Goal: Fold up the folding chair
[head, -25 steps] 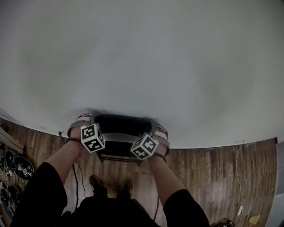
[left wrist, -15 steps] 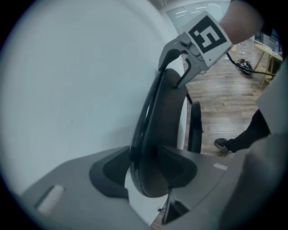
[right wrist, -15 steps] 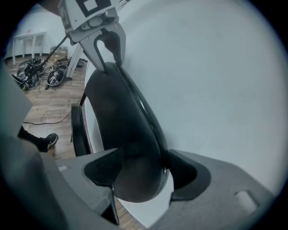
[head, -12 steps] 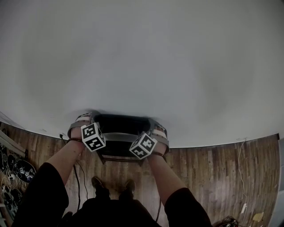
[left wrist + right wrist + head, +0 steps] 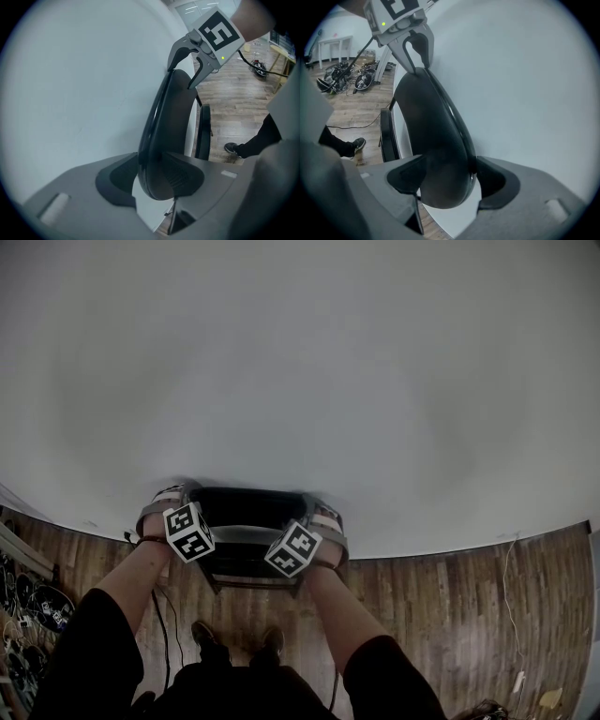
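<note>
The black folding chair stands close to the white wall, its backrest (image 5: 251, 506) uppermost and the seat (image 5: 203, 132) hanging flat in front of it. My left gripper (image 5: 176, 497) clamps the backrest's left end. In the left gripper view the backrest (image 5: 174, 117) fills the gap of the left gripper (image 5: 161, 180), whose jaws are closing and whose pads touch both faces. My right gripper (image 5: 324, 514) holds the right end. In the right gripper view the backrest (image 5: 431, 131) sits between the pads of the right gripper (image 5: 450, 180), with the left gripper (image 5: 415, 49) at its far end.
A white wall (image 5: 309, 371) rises directly behind the chair. On the wooden floor (image 5: 441, 587) lie a black cable (image 5: 161, 615) and a heap of dark gear (image 5: 28, 601) at the left. The person's shoes (image 5: 234, 638) stand just before the chair. A white table (image 5: 335, 44) stands far off.
The hands and the chair top sit slightly farther left in the head view. Both grippers have stayed on the backrest.
</note>
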Demonstrator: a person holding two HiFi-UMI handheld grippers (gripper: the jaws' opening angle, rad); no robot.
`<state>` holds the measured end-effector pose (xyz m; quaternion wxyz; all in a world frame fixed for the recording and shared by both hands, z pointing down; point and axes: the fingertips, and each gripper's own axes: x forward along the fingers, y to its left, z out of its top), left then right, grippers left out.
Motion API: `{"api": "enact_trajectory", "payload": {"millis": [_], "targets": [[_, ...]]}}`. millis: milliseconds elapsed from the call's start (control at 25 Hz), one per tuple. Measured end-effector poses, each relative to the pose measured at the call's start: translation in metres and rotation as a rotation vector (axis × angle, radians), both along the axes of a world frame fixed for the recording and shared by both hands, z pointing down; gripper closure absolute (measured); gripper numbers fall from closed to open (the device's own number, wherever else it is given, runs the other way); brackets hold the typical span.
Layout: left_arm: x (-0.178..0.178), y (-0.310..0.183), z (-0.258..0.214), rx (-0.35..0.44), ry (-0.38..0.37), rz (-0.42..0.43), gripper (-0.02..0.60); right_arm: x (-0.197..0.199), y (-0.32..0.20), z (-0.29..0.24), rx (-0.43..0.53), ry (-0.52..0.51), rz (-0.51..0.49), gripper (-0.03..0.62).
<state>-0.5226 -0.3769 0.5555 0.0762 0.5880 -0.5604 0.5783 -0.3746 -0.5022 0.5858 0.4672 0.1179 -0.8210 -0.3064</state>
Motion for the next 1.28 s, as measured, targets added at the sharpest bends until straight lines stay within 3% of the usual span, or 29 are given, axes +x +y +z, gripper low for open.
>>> {"api": "enact_trajectory", "payload": {"millis": [680, 920, 1120, 1280], "targets": [[0.033, 0.05, -0.031, 0.052, 0.003, -0.083, 0.415, 0.03, 0.028, -0.02, -0.077, -0.1, -0.067, 0.269], [0.066, 0.081, -0.043, 0.152, 0.089, -0.084, 0.422, 0.043, 0.074, -0.022, -0.171, -0.149, -0.086, 0.269], [0.107, 0.117, -0.044, 0.24, 0.218, -0.07, 0.436, 0.056, 0.138, -0.035, -0.281, -0.22, -0.144, 0.273], [0.13, 0.153, -0.035, 0.262, 0.298, -0.062, 0.448, 0.066, 0.189, -0.039, -0.361, -0.235, -0.134, 0.275]]}}
